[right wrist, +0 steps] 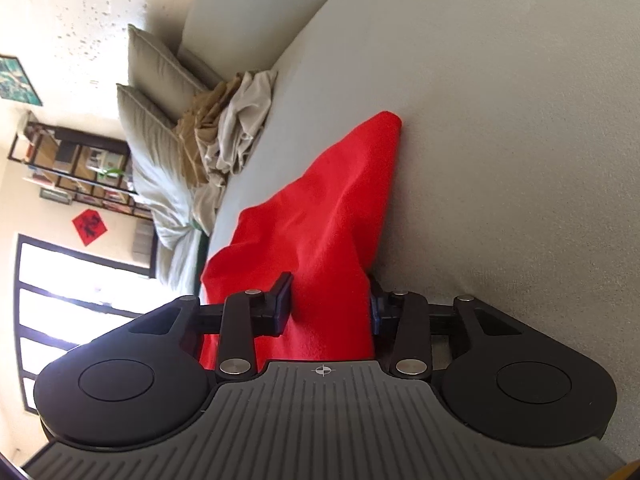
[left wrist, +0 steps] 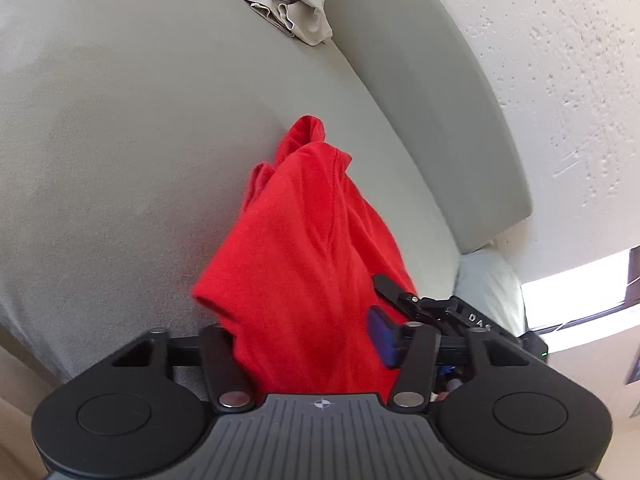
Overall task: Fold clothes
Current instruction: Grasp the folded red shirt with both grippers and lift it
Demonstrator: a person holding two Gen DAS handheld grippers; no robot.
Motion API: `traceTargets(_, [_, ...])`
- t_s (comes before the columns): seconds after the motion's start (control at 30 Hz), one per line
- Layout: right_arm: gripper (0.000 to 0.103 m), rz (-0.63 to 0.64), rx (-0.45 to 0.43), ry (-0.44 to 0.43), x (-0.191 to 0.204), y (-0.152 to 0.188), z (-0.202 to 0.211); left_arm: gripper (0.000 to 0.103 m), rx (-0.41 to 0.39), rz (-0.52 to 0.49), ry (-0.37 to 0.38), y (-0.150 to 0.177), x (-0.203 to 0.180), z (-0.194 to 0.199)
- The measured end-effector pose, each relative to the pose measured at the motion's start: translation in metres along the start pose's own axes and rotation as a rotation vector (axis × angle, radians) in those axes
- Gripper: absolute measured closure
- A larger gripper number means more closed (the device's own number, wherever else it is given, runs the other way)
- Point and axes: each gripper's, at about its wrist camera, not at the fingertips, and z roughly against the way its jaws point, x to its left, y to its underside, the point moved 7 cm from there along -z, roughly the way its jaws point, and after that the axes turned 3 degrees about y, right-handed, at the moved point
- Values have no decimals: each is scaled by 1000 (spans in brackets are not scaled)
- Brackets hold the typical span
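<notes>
Red fabric of a garment (left wrist: 304,248) hung bunched between the two tools above a grey mattress (left wrist: 120,140), its lower end trailing down to touch the bed surface. The left hand-held gripper (left wrist: 304,344) had the cloth passing through the gap between its fingers; its blue pad (left wrist: 384,336) on one side lay against the cloth, while the other finger was hidden behind the fabric, so I could not tell for sure whether it was clamped or merely draped. In the same view the tip of the other tool showed at the right edge of the cloth, close beside the left one.

From the right wrist view, the right hand-held gripper (right wrist: 328,308) was closed on the red garment (right wrist: 332,220), with a blue pad (right wrist: 282,304) pressing the fabric on each side and the cloth pinched into a narrow band between them. Above the pinch the fabric spread and then tapered to a point that rested on the mattress (right wrist: 500,120).

Further along the bed, against a grey headboard cushion (left wrist: 420,100), lay a heap of crumpled beige clothes (left wrist: 284,4), well apart from the red piece. In the right wrist view that pile (right wrist: 228,128) sat just beside two pale pillows (right wrist: 156,92). A textured white wall (left wrist: 560,60) ran behind the bed, and a bright window (right wrist: 76,292), a shelf unit (right wrist: 76,168) and a red paper decoration (right wrist: 88,227) stood beyond.
</notes>
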Motion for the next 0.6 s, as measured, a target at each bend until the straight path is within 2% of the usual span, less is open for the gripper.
traceTargets(0.07, [76,55,-23,81,9,3,7,81,14,-73,-27,4,-17,3])
traceTargets(0.2, [77,290,-86,264,43,21,46,82,43,-218,-81,12,-51,8])
traceTargets(0.3, [77,289,-119,316,46,42,98,82,64,-327,-121,18,-77,13])
traceTargets(0.43, [77,164,-137,351,21,76,182,81,213,-405,33,54,-118,18])
traceTargets(0.53, [77,24,-184,365,-17,103,246,81,327,-425,111,80,-147,-2])
traceTargets(0.6, [77,-42,-237,403,-42,114,281,81,395,-451,157,98,-170,-19])
